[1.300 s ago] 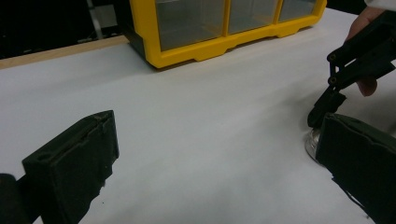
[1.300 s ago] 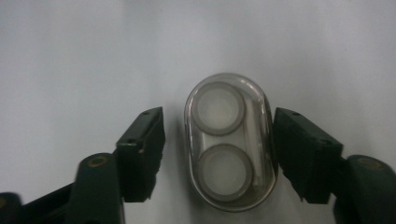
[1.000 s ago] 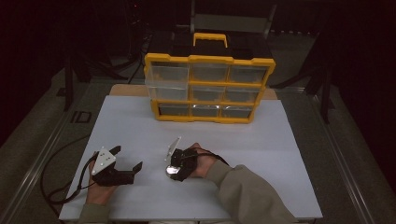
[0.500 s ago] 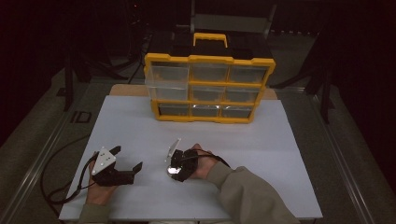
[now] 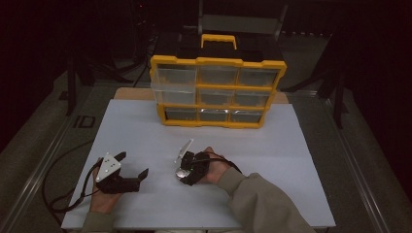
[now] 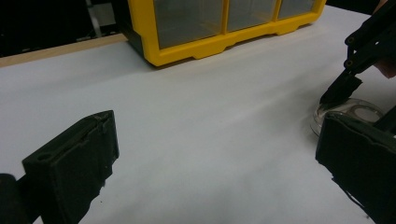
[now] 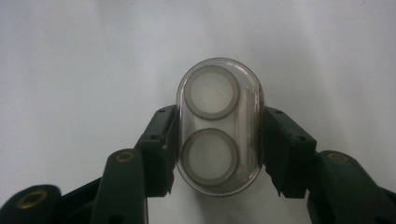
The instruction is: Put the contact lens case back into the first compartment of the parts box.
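Near the front edge of the white worktop (image 5: 145, 126), toward its left corner, a person's left hand rests with the left gripper (image 5: 132, 171), its fingers wide apart and holding nothing. Just right of it, nearer the middle of the front edge, the right hand tips the right gripper (image 7: 219, 144) downward, fingers clamped on the two long sides of a clear oval case (image 7: 219, 126). The case lies flat on the worktop and shows two round, grey-rimmed white discs, one behind the other. By the far edge stands a yellow drawer organiser (image 5: 218, 92) with clear drawers.
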Demonstrator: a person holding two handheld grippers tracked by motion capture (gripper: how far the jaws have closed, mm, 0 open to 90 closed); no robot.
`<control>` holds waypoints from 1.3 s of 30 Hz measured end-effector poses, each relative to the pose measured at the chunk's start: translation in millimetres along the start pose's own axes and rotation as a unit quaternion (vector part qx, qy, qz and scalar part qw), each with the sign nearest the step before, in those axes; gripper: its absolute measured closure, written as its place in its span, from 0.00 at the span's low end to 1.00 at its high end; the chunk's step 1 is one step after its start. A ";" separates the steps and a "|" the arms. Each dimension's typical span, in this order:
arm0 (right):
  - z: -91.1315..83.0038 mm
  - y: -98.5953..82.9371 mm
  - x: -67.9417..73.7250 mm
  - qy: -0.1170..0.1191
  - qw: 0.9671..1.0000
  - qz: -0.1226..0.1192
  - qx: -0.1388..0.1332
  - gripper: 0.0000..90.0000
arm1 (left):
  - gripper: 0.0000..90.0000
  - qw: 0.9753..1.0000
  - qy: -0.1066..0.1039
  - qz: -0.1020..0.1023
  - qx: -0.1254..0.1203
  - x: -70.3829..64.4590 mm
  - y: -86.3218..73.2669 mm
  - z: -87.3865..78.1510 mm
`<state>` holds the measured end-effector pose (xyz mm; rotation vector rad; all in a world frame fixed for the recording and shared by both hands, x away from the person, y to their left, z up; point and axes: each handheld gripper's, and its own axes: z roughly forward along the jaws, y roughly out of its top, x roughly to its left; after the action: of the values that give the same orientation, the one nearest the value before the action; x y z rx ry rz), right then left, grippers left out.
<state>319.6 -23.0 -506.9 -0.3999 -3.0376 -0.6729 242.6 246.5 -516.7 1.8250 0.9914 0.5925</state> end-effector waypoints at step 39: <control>-16.9 3.4 1.7 0.003 1.000 0.015 -0.008 0.54 | 0.00 1.000 -0.004 0.003 0.006 -0.4 -0.3 1.5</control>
<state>318.0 -26.6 -490.0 -0.4415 -3.0169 -0.6971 243.4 245.5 -517.6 1.8409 0.9866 0.5834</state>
